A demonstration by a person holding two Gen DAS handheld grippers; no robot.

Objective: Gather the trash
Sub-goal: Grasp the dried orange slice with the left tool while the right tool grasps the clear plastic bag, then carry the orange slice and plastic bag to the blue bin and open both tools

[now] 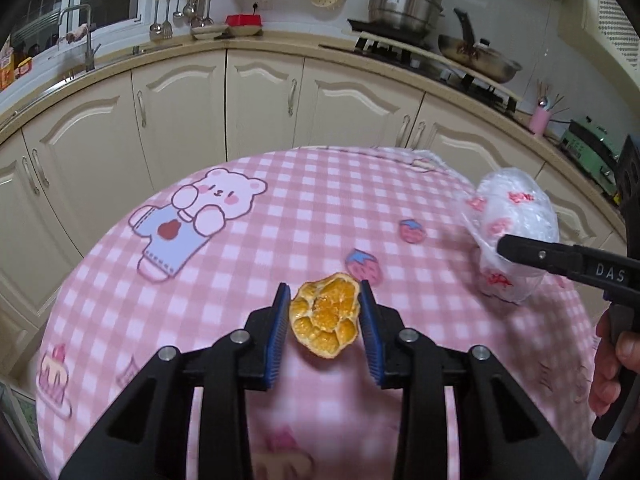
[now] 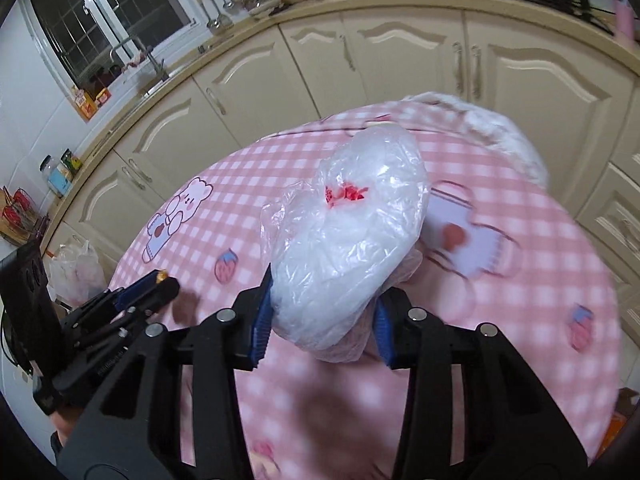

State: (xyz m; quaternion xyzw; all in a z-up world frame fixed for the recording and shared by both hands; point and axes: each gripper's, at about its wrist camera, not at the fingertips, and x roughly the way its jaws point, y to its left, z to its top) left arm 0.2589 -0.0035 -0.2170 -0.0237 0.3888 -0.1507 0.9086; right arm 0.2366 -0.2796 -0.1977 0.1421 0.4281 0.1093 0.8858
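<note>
An orange peel (image 1: 324, 318) with dried pulp hangs just above the pink checked tablecloth (image 1: 248, 248), and my left gripper (image 1: 324, 292) is shut on it with both blue pads pressing its sides. In the right wrist view, my right gripper (image 2: 324, 300) is shut on a crumpled clear plastic bag (image 2: 352, 236) with red print. The bag bulges up past the fingertips and is lifted off the cloth. The same plastic bag (image 1: 516, 216) shows at the right of the left wrist view, with one black finger (image 1: 536, 254) of the right gripper across it. The left gripper (image 2: 160, 280) appears low on the left.
Cream kitchen cabinets (image 1: 264, 96) curve behind the round table. The counter carries a sink tap (image 1: 86, 36), a steel pot (image 1: 404, 0) and a frying pan (image 1: 480, 56). A white bag (image 2: 76, 268) sits on the floor left of the table. A hand (image 1: 612, 360) grips the right tool.
</note>
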